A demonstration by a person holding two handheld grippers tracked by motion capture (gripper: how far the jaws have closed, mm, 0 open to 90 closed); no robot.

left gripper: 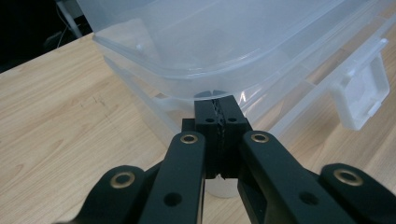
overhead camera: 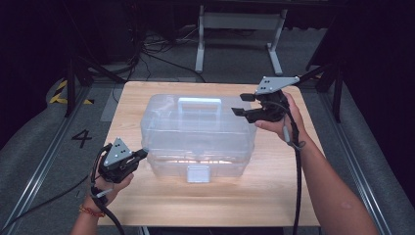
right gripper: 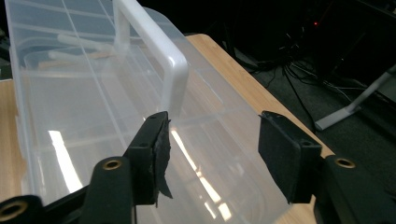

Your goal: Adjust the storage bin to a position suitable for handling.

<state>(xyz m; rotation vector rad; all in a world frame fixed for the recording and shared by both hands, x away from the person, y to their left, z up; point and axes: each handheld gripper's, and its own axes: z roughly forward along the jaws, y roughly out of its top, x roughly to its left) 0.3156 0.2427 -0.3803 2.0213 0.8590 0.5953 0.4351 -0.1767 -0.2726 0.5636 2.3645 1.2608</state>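
A clear plastic storage box [overhead camera: 195, 132] with a white handle [overhead camera: 199, 101] on its lid and a front latch [overhead camera: 198, 173] stands in the middle of the wooden table [overhead camera: 274, 196]. At the box's near left corner my left gripper [overhead camera: 143, 153] is shut. In the left gripper view its tips [left gripper: 222, 105] sit pressed together just under the lid's rim [left gripper: 210, 42]. My right gripper [overhead camera: 240, 105] hovers at the box's right end, open. In the right gripper view its jaws [right gripper: 212, 126] stand apart with nothing between the pads; the lid [right gripper: 79, 93] and handle [right gripper: 159, 51] lie beyond.
The table's far edge meets a grey floor with cables and a white stand frame [overhead camera: 240, 22]. A painted number 4 [overhead camera: 81, 138] and yellow-black tape [overhead camera: 61, 90] mark the floor at the left. Bare wood runs along the table's front and right side.
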